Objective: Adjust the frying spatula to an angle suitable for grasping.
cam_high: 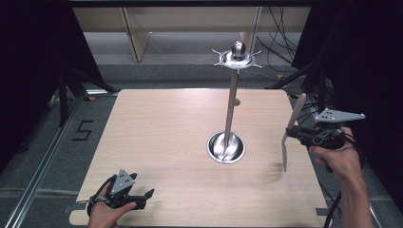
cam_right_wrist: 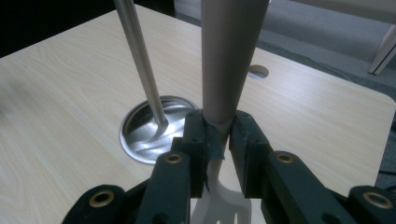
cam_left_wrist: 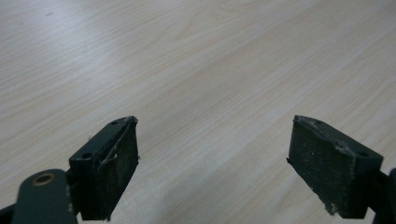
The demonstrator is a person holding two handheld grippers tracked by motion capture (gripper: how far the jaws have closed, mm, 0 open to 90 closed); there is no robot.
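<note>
Two grippers show from the high view: our left gripper [cam_high: 142, 197] low over the worktop [cam_high: 166, 128], our right gripper [cam_high: 291, 132] holding a pale fork [cam_high: 290, 130] upright beside the steel bowl [cam_high: 226, 147]. Left gripper view: jaws wide apart. Right gripper view: jaws clamped on the fork's neck.

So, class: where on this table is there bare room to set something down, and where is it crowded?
The table is bare across its whole left half, from the far edge down to the left tool, which hangs open over bare wood. The near middle strip is also free. It is crowded around the metal stand's base and to its right, where the right tool holds a wooden fork upright.
</note>
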